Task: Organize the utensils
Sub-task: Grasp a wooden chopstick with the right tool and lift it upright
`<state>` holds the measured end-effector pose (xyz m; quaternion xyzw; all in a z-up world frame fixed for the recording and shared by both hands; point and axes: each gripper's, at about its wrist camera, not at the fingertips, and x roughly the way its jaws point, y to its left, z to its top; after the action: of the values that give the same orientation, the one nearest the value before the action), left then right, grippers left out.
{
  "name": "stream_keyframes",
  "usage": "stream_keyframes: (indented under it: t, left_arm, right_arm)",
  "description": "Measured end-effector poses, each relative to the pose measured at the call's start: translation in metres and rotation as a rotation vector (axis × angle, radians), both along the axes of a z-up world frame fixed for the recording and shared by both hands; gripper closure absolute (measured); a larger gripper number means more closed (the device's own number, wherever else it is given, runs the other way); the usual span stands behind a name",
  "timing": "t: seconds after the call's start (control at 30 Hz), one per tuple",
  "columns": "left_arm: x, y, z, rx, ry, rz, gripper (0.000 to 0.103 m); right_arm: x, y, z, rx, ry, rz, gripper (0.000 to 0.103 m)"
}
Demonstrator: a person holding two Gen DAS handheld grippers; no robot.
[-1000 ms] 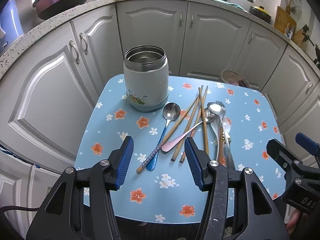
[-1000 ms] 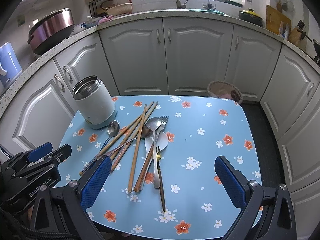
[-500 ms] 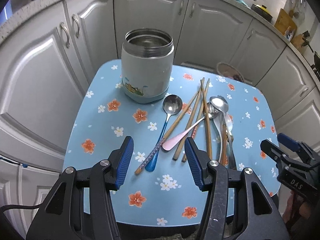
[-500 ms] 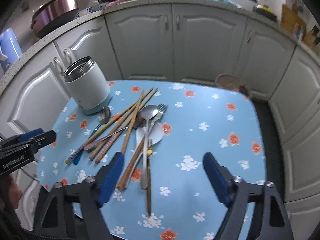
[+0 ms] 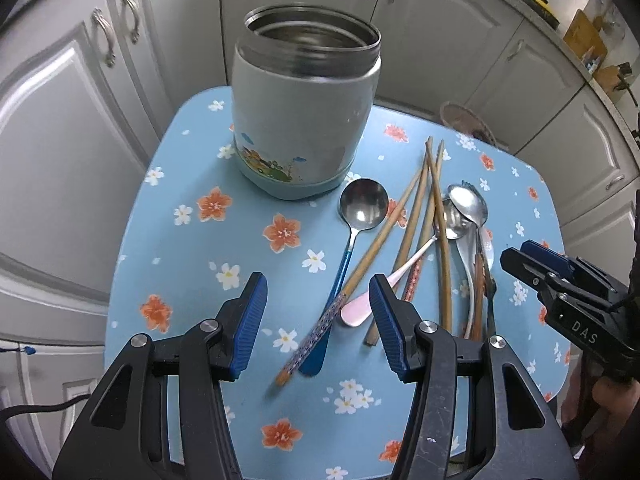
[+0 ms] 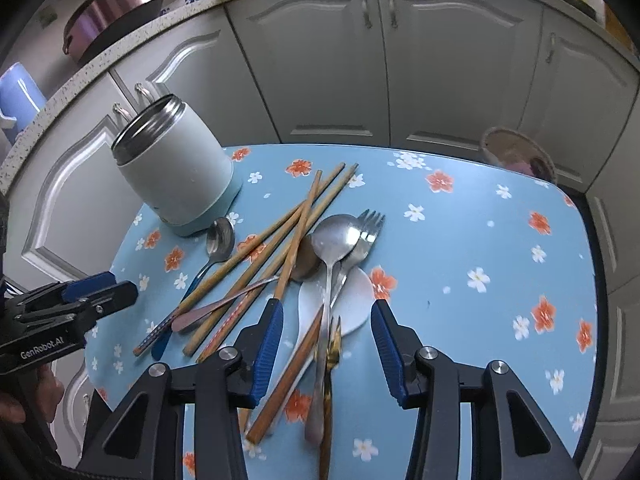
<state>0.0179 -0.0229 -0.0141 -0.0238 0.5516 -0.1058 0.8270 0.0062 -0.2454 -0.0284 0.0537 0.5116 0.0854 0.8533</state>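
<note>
1. Right wrist view: flowered table [image 6: 460, 240] bears open steel jar [image 6: 172, 168], utensil pile [image 6: 304, 264] beside it.
2. Right gripper [image 6: 326, 328] closing above pile handles, nothing gripped; pick step judged underway.
3. Left gripper [image 5: 316, 312] held open, empty; a descent onto one handle is needed next.

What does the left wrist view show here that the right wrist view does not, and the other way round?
Only the left wrist view looks down into the steel container, and shows the cartoon print low on its wall. Only the right wrist view shows the fork's tines, the white spoon's bowl, and the pink pot on the counter. Both show the floral table, the chopsticks, the blue-handled spoon, and both grippers: left gripper open, right gripper closing over utensil handles, not yet gripping.
</note>
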Motion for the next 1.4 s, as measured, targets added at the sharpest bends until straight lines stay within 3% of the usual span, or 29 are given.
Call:
stream_keyframes:
  t: [0.4,0.47,0.63,0.93,1.1,1.23,1.3,1.4]
  left_arm:
    - [0.028,-0.013,-0.016,-0.017,0.043,0.006,0.050]
    - [0.031,-0.014,-0.018,-0.017,0.049,0.009,0.045]
    - [0.038,-0.020,-0.022,-0.014,0.057,0.018,0.044]
    - [0.049,-0.025,-0.033,0.020,0.082,0.045,0.043]
    - [0.047,-0.028,-0.038,0.032,0.082,0.048,0.043]
    - [0.046,-0.027,-0.038,0.026,0.083,0.054,0.043]
    - [0.046,-0.025,-0.038,0.028,0.078,0.060,0.043]
    - [0.048,-0.020,-0.038,0.027,0.083,0.072,0.043]
  right_arm:
    - [0.021,0.002,-0.023,0.049,0.051,0.023,0.070]
    - [0.024,0.003,-0.026,0.046,0.059,0.029,0.075]
    - [0.029,0.000,-0.035,0.042,0.077,0.032,0.091]
    - [0.013,-0.027,-0.036,0.083,0.107,0.021,0.094]
    - [0.003,-0.047,-0.035,0.072,0.116,-0.028,0.095]
    - [-0.004,-0.054,-0.025,-0.003,0.089,-0.057,0.094]
    - [-0.005,-0.047,-0.012,0.059,0.059,-0.036,0.092]
    - [0.002,-0.026,0.001,0.111,0.029,0.008,0.074]
